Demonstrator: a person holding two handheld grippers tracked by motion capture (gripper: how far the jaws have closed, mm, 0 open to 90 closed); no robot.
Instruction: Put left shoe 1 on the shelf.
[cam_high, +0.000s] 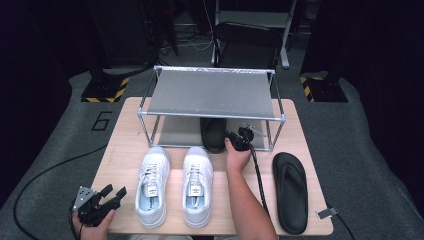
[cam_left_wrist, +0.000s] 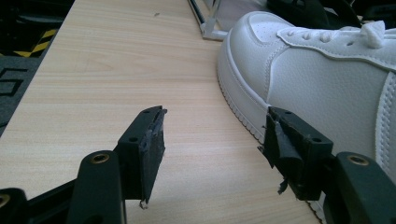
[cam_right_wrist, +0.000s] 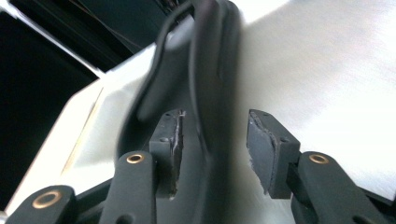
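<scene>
**Black sandal going onto the rack's lower shelf**

The step in hand looks like stowing footwear on the two-tier metal shoe rack (cam_high: 210, 92) that stands at the far edge of the light wooden table (cam_high: 120, 150). The right gripper (cam_high: 239, 138) is at the rack's front opening, beside the black rubber flip-flop sandal (cam_high: 213, 134), which lies on the grey lower shelf with its heel poking out toward the person. In the right gripper view the sandal's (cam_right_wrist: 205, 84) edge runs up between the jaws, which stand apart on either side of it; whether a pad touches the rubber I cannot tell, but they are not clamped tight.

The left gripper (cam_high: 107, 196) rests near the near-left corner of the table, its jaws wide and empty, just beside the left white leather sneaker (cam_high: 151, 185). The right white leather sneaker (cam_high: 197, 182) sits next to its mate in the middle, and the second black flip-flop sandal (cam_high: 290, 192) lies along the right edge.

The rack holds one sandal on the lower shelf; the top shelf is bare.

Next, I judge, the right gripper should draw back clear of the shelf frame, then go to the second sandal.
</scene>
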